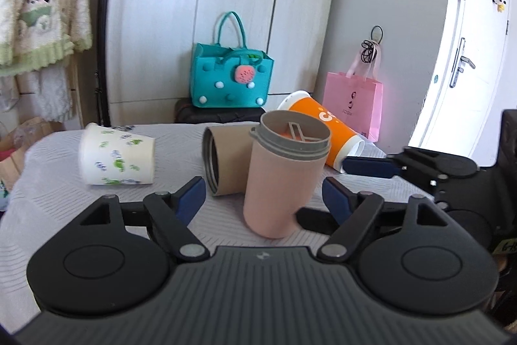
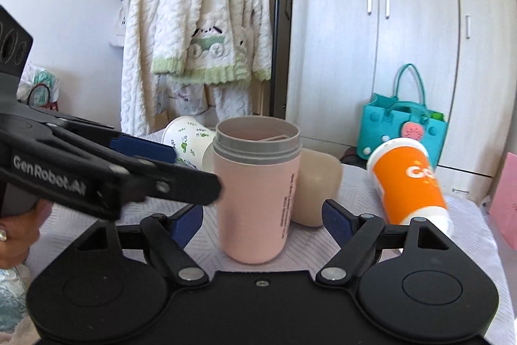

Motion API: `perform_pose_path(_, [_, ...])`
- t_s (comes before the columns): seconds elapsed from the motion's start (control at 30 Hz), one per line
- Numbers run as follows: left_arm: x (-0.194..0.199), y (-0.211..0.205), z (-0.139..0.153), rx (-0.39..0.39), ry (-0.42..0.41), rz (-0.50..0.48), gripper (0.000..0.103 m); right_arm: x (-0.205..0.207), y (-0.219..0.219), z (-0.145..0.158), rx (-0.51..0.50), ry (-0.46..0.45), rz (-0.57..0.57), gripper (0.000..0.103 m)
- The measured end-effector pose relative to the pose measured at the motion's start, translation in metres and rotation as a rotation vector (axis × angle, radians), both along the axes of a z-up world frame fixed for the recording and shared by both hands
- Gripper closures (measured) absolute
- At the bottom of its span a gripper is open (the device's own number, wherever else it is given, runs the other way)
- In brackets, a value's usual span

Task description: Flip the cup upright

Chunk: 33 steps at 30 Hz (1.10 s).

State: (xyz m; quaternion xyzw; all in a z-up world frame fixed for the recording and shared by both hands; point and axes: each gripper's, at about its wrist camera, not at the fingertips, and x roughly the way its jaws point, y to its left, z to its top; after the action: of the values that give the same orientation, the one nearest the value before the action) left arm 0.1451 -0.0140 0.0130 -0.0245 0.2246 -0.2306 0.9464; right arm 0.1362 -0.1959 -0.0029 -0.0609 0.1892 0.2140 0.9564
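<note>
A: Pink cup (image 2: 258,193) stands upright on the bench (image 1: 64,209), mouth up, between the spread fingers of the right tongs (image 2: 263,220). Neither pad appears to touch it; the right tongs look released.

B: And the left tongs (image 1: 265,199)?

A: Also spread wide, grasping nothing. The pink cup sits just ahead of them, slightly right of centre, clear of both pads. In the left view it looks tilted, but that is likely lens distortion; the right view shows it square on its base.

B: So what does the step call for?

A: Judging from the scene, this cup is righted, so the job is a clean exit: draw both tongs straight back without brushing the wall, since an empty cup of this height would probably tip at a nudge. Three cups lie on their sides beyond it, so the next pick should approach across a body, not the rim.

B: The count?

A: Four cups in all. One pink, upright. One tan cup (image 1: 226,160) on its side, just behind the pink one and apparently touching it. One white cup (image 1: 118,159) with green print, lying ahead-left of the left tongs. One orange cup (image 2: 408,180), lying ahead-right of the right tongs. Two tongs, both released.
</note>
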Motion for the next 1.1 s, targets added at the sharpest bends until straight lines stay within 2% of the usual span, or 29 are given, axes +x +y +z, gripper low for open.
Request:
perform_pose_path(0.13, [-0.027, 0.008, 0.013, 0.015, -0.051, 0.032, 0.017, -0.026, -0.005, 0.012, 0.005, -0.046, -0.008, 0.017])
perform_pose_path(0.23, [-0.045, 0.008, 0.022, 0.040, -0.082, 0.062, 0.017, -0.047, -0.004, 0.020, -0.007, -0.083, -0.013, 0.016])
perform_pose_path(0.47, [-0.080, 0.016, 0.034, 0.023, -0.080, 0.074, 0.014, -0.087, 0.002, 0.032, -0.055, -0.150, -0.053, 0.016])
perform_pose_path(0.73, [-0.102, 0.023, 0.034, 0.033, -0.045, 0.122, 0.013, -0.108, -0.006, 0.033, -0.036, -0.073, -0.157, 0.015])
perform_pose_path(0.97, [-0.122, 0.041, 0.021, -0.009, -0.041, 0.179, 0.011, -0.126, -0.013, 0.019, 0.015, -0.065, -0.239, 0.013])
perform_pose_path(1.1, [-0.125, 0.043, 0.011, 0.017, -0.027, 0.220, 0.010, -0.134, -0.015, 0.013, 0.044, -0.051, -0.271, 0.010])
